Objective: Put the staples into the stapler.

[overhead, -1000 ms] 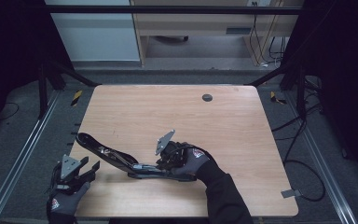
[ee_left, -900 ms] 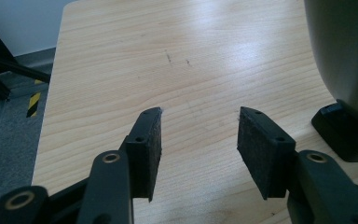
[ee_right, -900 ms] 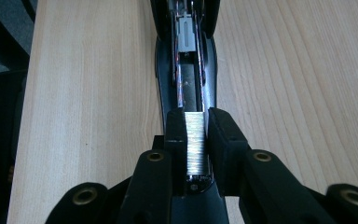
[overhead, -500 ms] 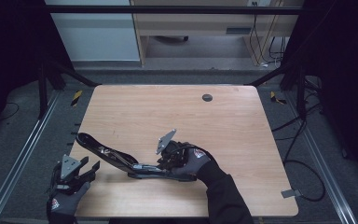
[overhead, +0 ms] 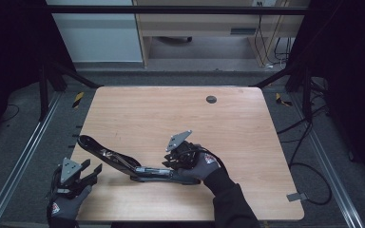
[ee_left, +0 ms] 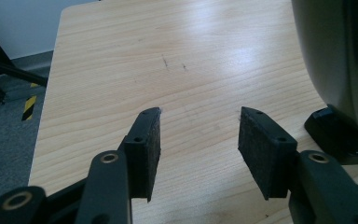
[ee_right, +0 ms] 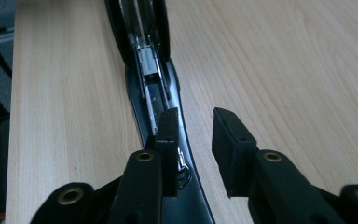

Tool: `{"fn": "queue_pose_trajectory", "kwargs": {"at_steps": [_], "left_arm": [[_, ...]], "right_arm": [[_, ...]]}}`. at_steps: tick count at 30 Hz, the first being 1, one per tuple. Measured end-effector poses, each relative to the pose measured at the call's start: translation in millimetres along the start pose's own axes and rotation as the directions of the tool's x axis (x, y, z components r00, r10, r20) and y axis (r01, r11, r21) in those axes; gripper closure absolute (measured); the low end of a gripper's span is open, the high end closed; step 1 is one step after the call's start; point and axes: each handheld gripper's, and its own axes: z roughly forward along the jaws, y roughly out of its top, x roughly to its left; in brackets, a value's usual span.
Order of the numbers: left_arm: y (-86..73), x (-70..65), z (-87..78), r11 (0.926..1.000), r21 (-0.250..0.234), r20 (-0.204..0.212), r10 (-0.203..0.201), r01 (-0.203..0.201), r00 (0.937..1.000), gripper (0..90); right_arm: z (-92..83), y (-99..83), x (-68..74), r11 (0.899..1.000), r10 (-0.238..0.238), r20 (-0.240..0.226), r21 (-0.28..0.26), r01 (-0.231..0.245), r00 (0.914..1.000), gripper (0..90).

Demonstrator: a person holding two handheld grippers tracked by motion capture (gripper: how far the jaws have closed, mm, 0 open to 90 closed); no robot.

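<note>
A long black stapler [overhead: 123, 162] lay opened out flat on the wooden surface [overhead: 247, 128], toward the near left part of it, running from its far left end down to the right tool [overhead: 164, 167]. The right tool, held in a gloved hand [overhead: 204, 166], pointed leftward along the stapler's near end. In the right gripper view the stapler [ee_right: 147, 70] stretched straight away from the tool [ee_right: 196, 135], its open metal staple channel facing up. The left jaw there sat on or just over the stapler's black base, while the right jaw stood beside it over bare wood; whether the pad touched the base could not be told. The jaws had just been opening, and they stood apart with nothing pressed between the pads.

The left tool [overhead: 88, 173] hovered at the near left edge of the surface, held in the other gloved hand [overhead: 66, 204], just beside the stapler's middle stretch but apart from it. In the left gripper view its jaws stood apart around a gap [ee_left: 198, 135] with bare wood between them, gripping nothing, after a slight widening. A dark part of the stapler [ee_left: 340, 135] showed off to the right of that tool, near the right jaw, not between the pads
</note>
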Motion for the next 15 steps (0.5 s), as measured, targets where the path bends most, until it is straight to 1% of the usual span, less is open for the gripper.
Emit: {"fn": "queue_pose_trajectory", "kwargs": {"at_steps": [2,4,6,8,12,13,15], "left_arm": [[0.3,-0.3,-1.1,1.0000,-0.009,0.005,0.001,-0.001,1.0000,48.1],[0.9,-0.9,-2.1,0.9998,-0.018,0.016,0.004,-0.003,0.9999,47.8],[1.3,-1.4,-3.1,0.9996,-0.027,0.020,0.003,-0.002,0.9998,47.5],[1.5,-1.6,-3.8,0.9995,-0.033,0.026,0.002,-0.001,0.9997,46.9],[1.8,-1.7,-5.0,0.9992,-0.040,0.037,0.002,-0.001,0.9993,45.4],[1.9,-1.7,-5.4,0.9991,-0.043,0.039,0.002,0.000,0.9992,45.2],[2.2,-1.9,-6.3,0.9988,-0.050,0.044,0.001,0.001,0.9990,44.7]], "right_arm": [[-5.2,-3.4,0.0,0.999,0.029,0.022,-0.022,-0.028,0.9993,70.4],[-10.2,-7.2,-0.7,0.998,0.055,0.052,-0.034,-0.053,0.9971,68.4],[-15.4,-12.3,-1.6,0.995,0.089,0.076,-0.059,-0.084,0.9932,66.3],[-20.2,-19.2,-3.5,0.990,0.122,0.085,-0.084,-0.115,0.9889,64.1],[-27.6,-34.6,-6.5,0.980,0.181,0.132,-0.111,-0.167,0.9746,60.8],[-29.7,-38.3,-7.1,0.979,0.186,0.136,-0.115,-0.171,0.9730,59.7],[-34.1,-45.0,-6.8,0.972,0.212,0.162,-0.135,-0.191,0.9638,57.8]]}}
